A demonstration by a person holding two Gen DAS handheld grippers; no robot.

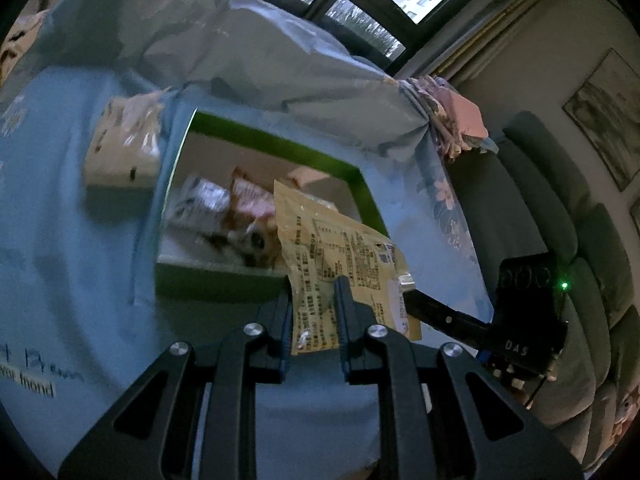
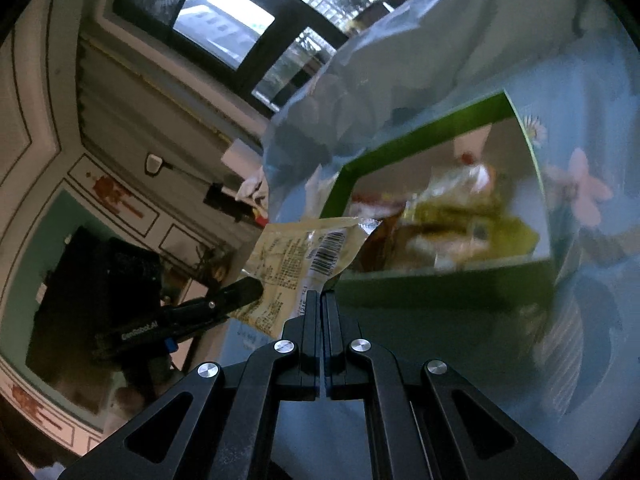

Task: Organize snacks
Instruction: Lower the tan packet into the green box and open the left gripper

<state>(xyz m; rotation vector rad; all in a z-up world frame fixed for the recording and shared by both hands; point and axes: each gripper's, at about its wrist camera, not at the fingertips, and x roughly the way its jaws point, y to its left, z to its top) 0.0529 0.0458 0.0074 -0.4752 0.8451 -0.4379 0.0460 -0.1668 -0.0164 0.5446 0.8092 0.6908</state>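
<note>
- Both your grippers share one load: the left gripper (image 1: pixel 314 300) is clamped across the near end of the yellow snack packet (image 1: pixel 340 248), and the right gripper (image 2: pixel 322 298), jaws nearly together, pinches the same packet's edge.
- Your packet hangs in the air at 12 o'clock from the left fingers, just over the near rim of the green box (image 1: pixel 216 280).
- Inside the box, several wrapped snacks (image 1: pixel 236 212) already lie in a loose heap, so the sorting looks partly done; this packet is not yet down.
- At 10 o'clock, outside the box, a white snack bag (image 1: pixel 124 140) waits on the blue sheet (image 1: pixel 72 240).
- Beyond it rumpled bedding rises; nothing blocks your way in, apart from the box wall.
</note>
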